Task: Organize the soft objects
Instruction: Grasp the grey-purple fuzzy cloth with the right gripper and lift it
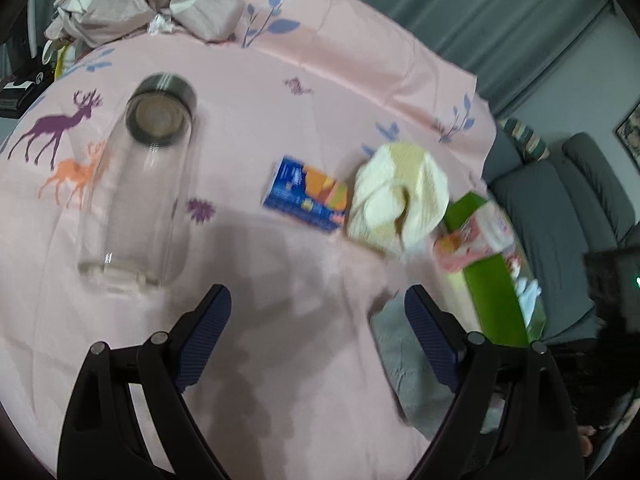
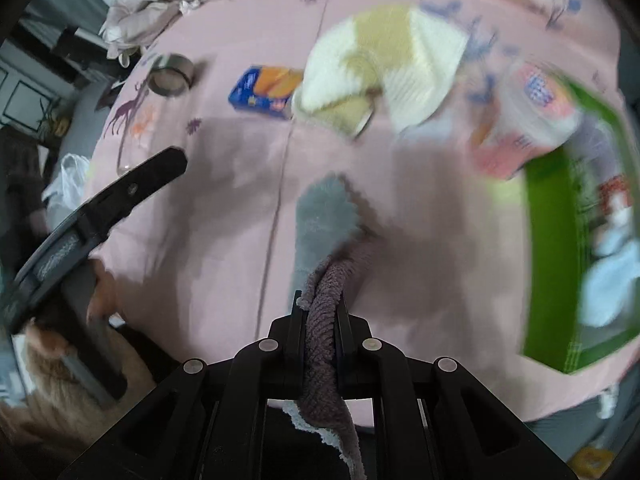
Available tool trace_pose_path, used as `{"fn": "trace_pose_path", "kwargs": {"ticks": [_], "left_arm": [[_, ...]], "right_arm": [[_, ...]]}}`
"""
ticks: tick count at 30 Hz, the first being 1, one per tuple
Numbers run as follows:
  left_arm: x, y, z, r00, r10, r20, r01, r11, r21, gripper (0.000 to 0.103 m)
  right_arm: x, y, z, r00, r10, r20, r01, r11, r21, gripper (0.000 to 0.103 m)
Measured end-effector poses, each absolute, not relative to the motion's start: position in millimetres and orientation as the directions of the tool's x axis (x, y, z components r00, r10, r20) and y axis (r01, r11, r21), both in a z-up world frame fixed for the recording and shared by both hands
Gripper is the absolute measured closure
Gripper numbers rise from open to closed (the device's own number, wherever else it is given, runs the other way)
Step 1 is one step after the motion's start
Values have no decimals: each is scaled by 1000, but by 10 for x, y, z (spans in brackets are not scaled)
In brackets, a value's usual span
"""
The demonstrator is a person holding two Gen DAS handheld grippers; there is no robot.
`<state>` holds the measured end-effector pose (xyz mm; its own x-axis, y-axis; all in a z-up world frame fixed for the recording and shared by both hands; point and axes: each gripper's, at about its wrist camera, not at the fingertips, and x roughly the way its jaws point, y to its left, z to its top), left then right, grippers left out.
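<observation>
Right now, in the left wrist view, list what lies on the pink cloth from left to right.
Clear glass bottle lying on its side → blue packet → cream and yellow towel → pink packet at the rim of the green box.

You're looking at a glass bottle (image 1: 136, 188) lying beside a blue packet (image 1: 306, 194) on pink cloth (image 1: 280, 80).
</observation>
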<state>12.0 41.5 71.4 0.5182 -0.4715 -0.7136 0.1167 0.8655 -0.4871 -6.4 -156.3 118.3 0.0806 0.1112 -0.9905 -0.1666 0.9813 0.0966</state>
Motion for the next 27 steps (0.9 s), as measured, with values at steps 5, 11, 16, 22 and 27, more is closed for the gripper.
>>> {"fn": "trace_pose_path", "kwargs": {"ticks": [5, 11, 16, 22, 27], "left_arm": [[5, 436, 631, 474, -469, -745, 119, 872, -474, 15], [-101, 343, 526, 409, -512, -755, 141, 853, -502, 15], [-108, 59, 446, 350, -549, -759, 190, 835, -516, 17], [-63, -224, 294, 301, -535, -789, 191, 845, -500, 41], [-48, -257, 282, 337, -500, -798, 192, 866, -462, 44]], "right_arm": [[284, -1413, 819, 103, 240, -965, -147, 964, 223, 92], [500, -1373, 481, 90, 322, -942, -69, 946, 317, 92], [491, -1503, 530, 111, 391, -913, -23, 920, 391, 91], [385, -1572, 726, 181, 318, -931, -36, 948, 317, 59], [289, -1700, 957, 268, 197, -943, -52, 980, 190, 28]]}}
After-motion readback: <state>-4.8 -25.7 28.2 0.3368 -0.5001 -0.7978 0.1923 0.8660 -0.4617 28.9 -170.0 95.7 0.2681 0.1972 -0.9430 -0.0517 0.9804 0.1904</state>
